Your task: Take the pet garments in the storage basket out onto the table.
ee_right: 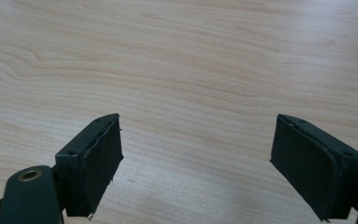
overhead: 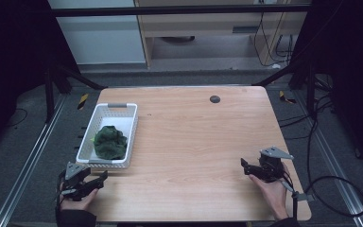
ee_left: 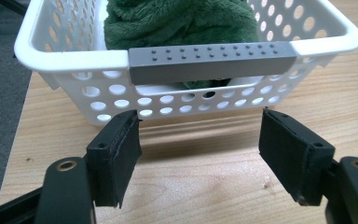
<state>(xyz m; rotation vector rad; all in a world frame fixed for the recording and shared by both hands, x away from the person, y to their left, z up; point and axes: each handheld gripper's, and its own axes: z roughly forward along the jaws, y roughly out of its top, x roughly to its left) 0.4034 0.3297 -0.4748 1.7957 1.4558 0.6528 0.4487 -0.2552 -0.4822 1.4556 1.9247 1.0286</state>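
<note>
Basket [ee_left: 74, 58] walls cut off at the top of the left gripper view, so the green plush cloth [ee_left: 177, 21] inside shows only in part. From above, the cloth [overhead: 109, 142] fills the near half of the white basket [overhead: 130, 124] at the table's [overhead: 194, 142] left side. Left gripper [overhead: 103, 178] fingers [ee_left: 116, 154] stand spread and empty, just near of the basket's grey handle [ee_left: 212, 60]. Right gripper [overhead: 244, 166] fingers [ee_right: 93, 163] are also spread, over bare table well to the right.

Right gripper [ee_right: 198, 163] jaws wide apart over bare wooden table [ee_right: 177, 56].
</note>
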